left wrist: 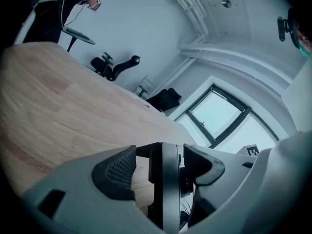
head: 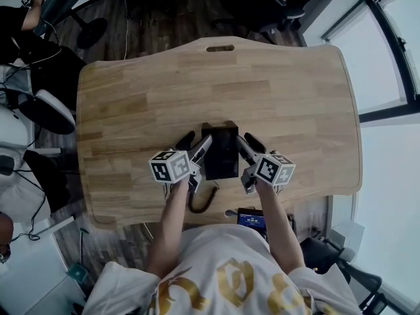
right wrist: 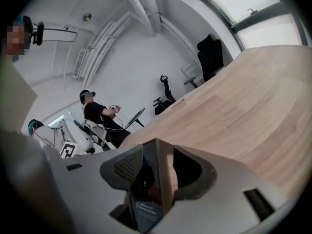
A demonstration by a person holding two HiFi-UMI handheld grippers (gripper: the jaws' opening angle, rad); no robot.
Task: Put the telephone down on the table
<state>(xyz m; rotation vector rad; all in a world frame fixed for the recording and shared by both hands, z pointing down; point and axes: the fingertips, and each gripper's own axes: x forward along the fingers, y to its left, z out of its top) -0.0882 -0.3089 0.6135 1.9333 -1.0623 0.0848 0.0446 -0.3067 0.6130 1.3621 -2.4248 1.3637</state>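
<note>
At the near middle of the table (head: 131, 104) — the telephone (head: 220, 151) lies on the wood, its coiled cord (head: 202, 201) curling just near of it, toward the person. The left gripper (head: 195, 143) flanks its left side and the right gripper (head: 247, 143) its right; each has a side edge of the telephone between its jaws

Left gripper view: jaws wide, bare wood visible between one pad (left wrist: 119, 172) and the dark casing, so no clamp

Right gripper view: one pad (right wrist: 129, 167) sits against or just beside the casing, the other stands off with wood showing in the gap, so no squeeze here either

Judged: a hold from both sides suits keeping the body level on the way down. With both pairs of jaws slack and the telephone seeming to rest on the table, the set-down looks done or nearly so — only backing away is left

Surface: pale planked wood, rounded corners, a slot (head: 220, 48) by the far edge. A small lit screen (head: 251, 218) shows at the near edge

Room: dark plank floor (head: 164, 18), office chairs (head: 262, 2) beyond the far edge, large windows (head: 394, 51) on the right, another person (right wrist: 97, 113) seated well off
</note>
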